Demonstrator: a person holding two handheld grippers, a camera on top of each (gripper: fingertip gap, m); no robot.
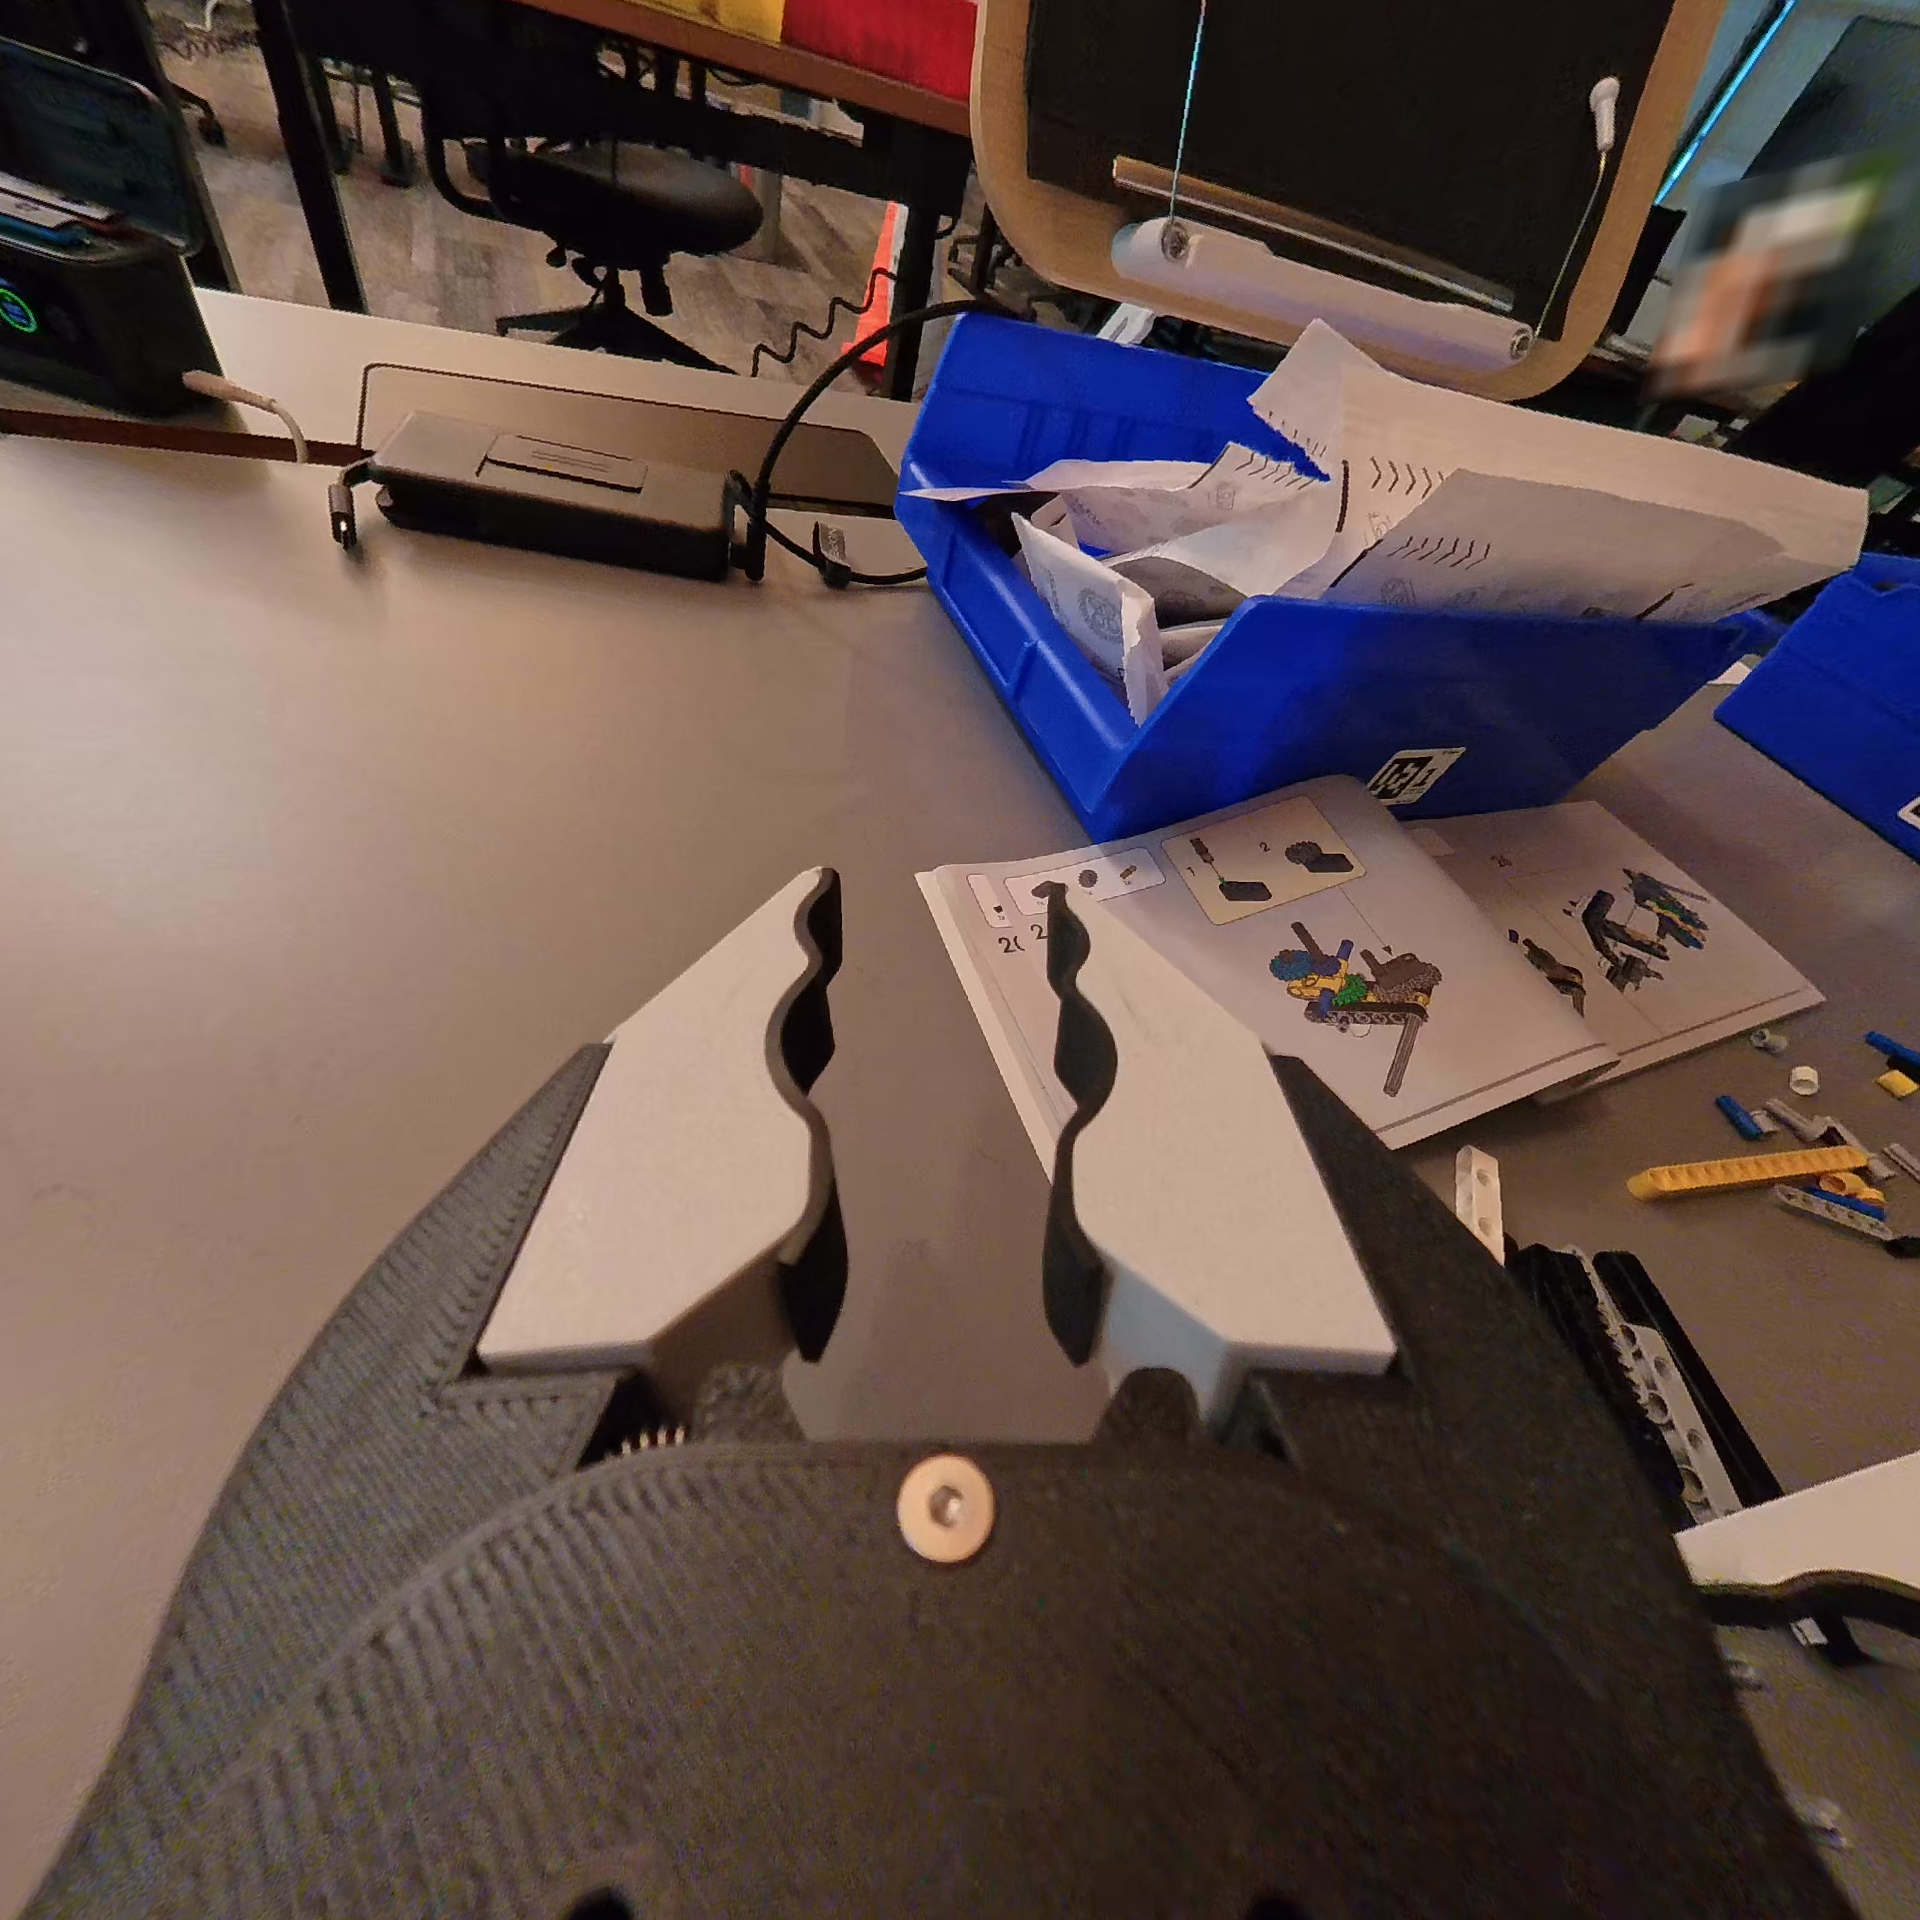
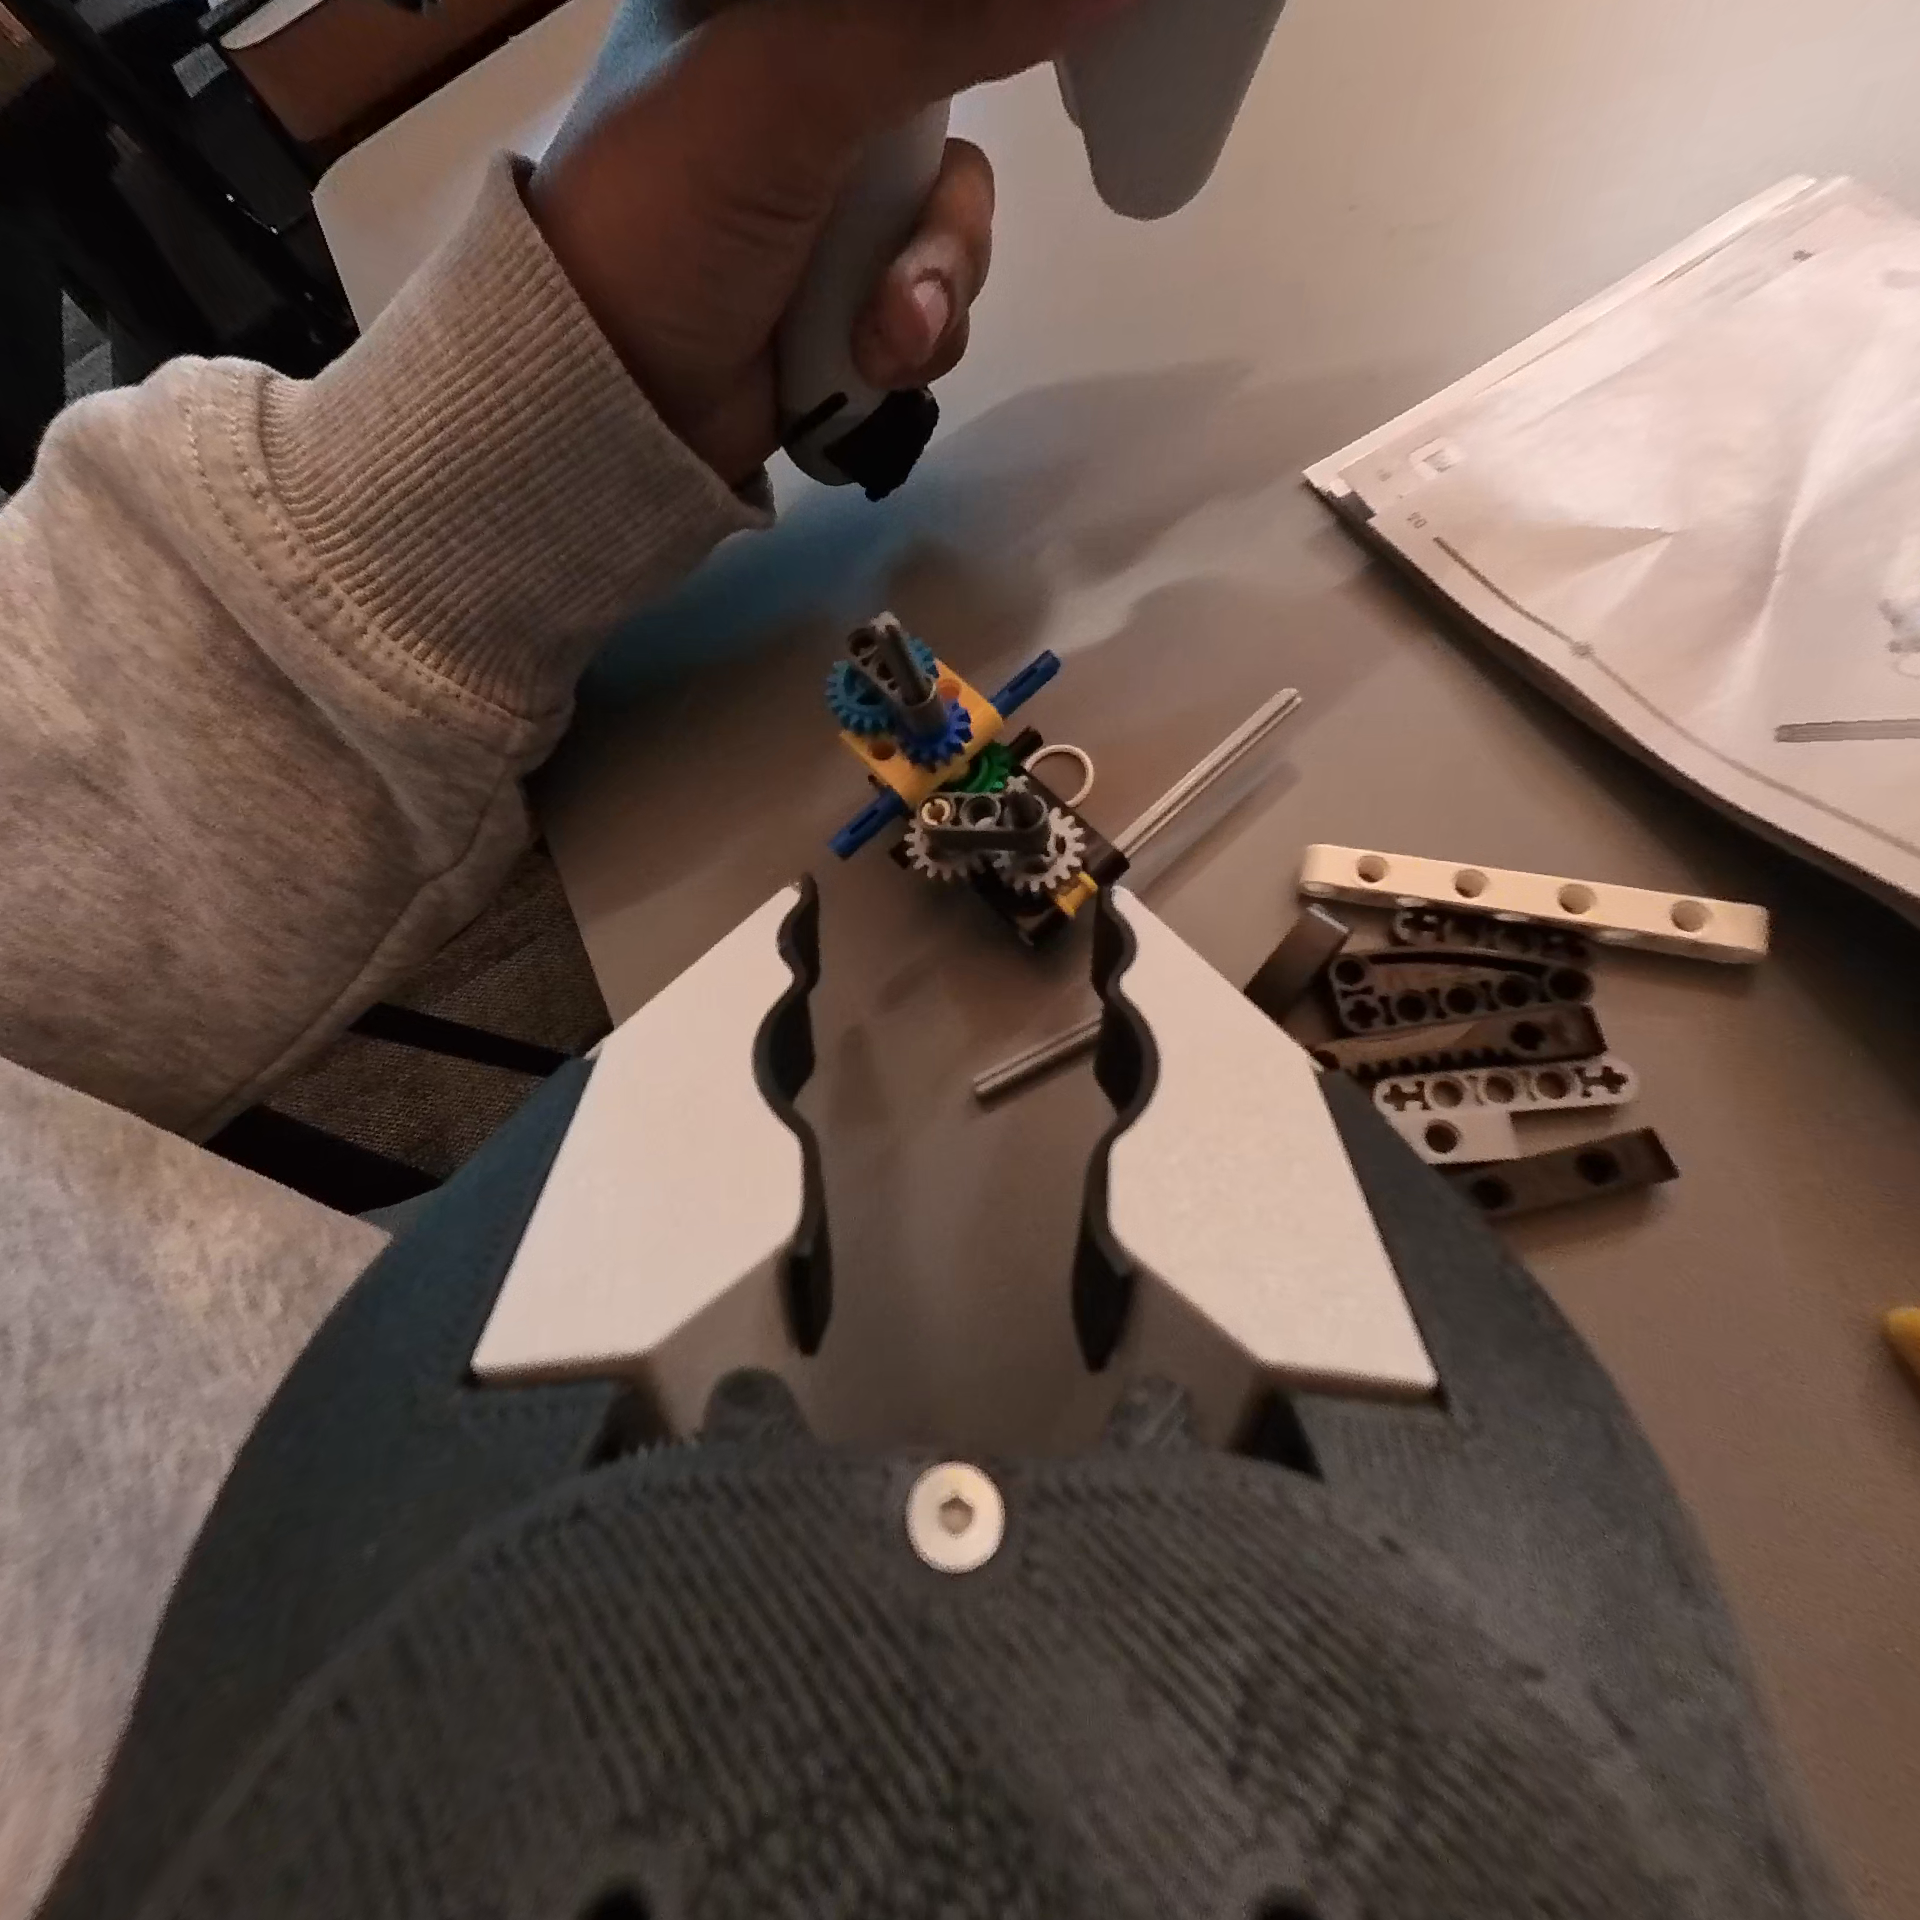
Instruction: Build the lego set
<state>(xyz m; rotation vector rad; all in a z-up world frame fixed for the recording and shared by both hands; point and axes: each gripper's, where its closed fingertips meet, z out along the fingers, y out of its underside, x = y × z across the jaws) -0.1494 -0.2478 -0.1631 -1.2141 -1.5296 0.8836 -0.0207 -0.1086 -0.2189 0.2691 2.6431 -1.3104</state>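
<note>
In the right wrist view a small lego assembly (image 2: 961,790) of blue and grey gears, a yellow block and blue axles stands on the grey table, just beyond my right gripper (image 2: 961,894), which is open and empty. A thin grey axle (image 2: 1132,883) lies on the table beside the right fingertip. A pile of white, grey and black beams (image 2: 1475,1029) lies to the right. My left gripper (image 1: 940,888) is open and empty above bare table, its right finger over the open instruction booklet (image 1: 1351,966). A yellow beam (image 1: 1756,1169) and small loose parts lie at the right.
A blue bin (image 1: 1351,707) full of torn paper bags stands beyond the booklet, with a second blue bin (image 1: 1839,686) at the far right. A black power adapter with cables (image 1: 551,499) lies at the back. A person's hand and beige sleeve (image 2: 312,623) hold the other gripper. My hands' fingertips stand some 20 centimetres from each other. My left tips are about 25 centimetres from the yellow beam (image 1: 1756,1169), my right tips only 15 centimetres.
</note>
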